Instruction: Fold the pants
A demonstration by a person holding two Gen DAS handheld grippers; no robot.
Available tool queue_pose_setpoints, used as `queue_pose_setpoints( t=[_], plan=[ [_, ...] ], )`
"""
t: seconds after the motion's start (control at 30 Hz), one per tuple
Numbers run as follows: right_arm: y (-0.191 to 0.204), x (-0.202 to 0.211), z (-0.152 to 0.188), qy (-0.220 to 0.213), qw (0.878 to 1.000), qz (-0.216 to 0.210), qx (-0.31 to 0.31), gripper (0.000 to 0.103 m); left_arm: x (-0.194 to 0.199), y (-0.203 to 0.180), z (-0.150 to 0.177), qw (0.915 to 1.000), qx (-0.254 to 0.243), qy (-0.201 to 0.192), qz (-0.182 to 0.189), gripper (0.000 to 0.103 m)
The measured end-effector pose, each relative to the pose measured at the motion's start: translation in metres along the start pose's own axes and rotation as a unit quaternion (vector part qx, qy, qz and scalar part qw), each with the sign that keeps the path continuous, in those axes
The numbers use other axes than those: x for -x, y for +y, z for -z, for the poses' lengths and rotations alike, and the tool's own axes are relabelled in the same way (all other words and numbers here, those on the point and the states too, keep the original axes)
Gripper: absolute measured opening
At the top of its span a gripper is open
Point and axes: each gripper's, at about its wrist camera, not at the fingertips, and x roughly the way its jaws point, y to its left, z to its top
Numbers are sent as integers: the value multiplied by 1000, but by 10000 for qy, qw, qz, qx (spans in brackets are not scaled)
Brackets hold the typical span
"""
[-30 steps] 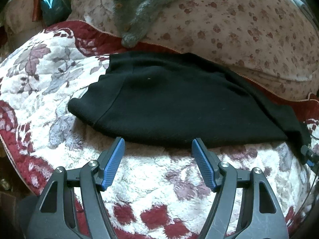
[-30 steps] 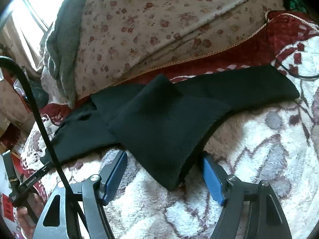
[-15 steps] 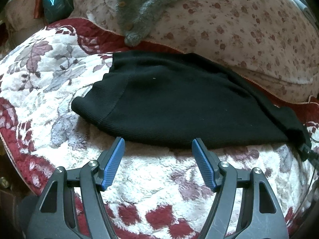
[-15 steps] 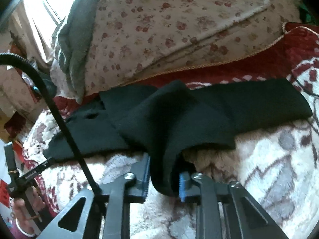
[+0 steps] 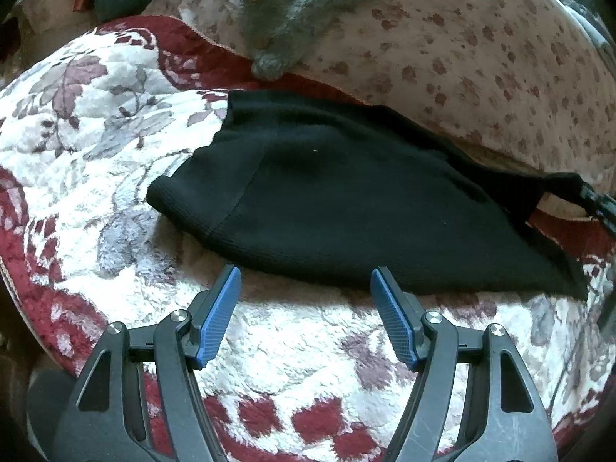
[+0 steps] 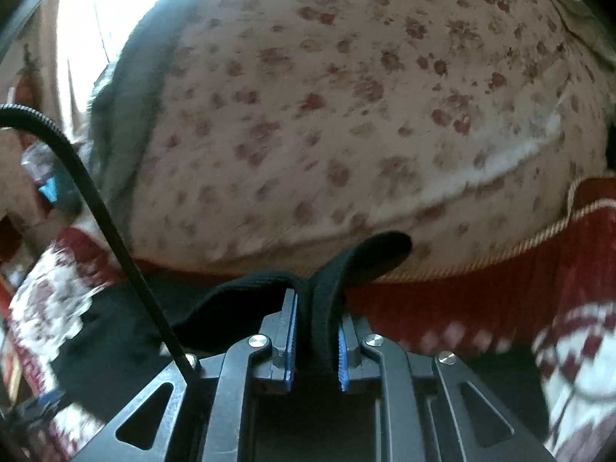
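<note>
Bed with floral blanket (image 5: 115, 123): black pants (image 5: 346, 208) lie flat across it. Right gripper (image 6: 312, 340) was wide a second ago; jaws now closing on the leg end, lifting it. Left gripper (image 5: 306, 308) hovers wide, empty. Fold starting.

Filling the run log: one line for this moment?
right gripper: closing on black pants | left gripper: open, empty, by hem | stage: fold starting

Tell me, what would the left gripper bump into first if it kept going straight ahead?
Probably the near edge of the black pants, which lies just ahead of the open left gripper, though it might touch the fluffy blanket underneath first.
</note>
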Motion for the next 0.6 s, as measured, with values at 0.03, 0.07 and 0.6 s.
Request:
queue_pose_setpoints(
  t=[0.03,0.07,0.6],
  plan=[
    [-7,-10,-6,14,9999,117,-61,15,0,3,-1,10000,42,-7,13,70],
    [-15,-20,-11,48,9996,221,-163,15,0,4,-2,10000,66,-9,24,70],
    [-67,69,91,582,9780,-715,-1873,41,-6,35,0,9935,957,148,605,70]
  ],
)
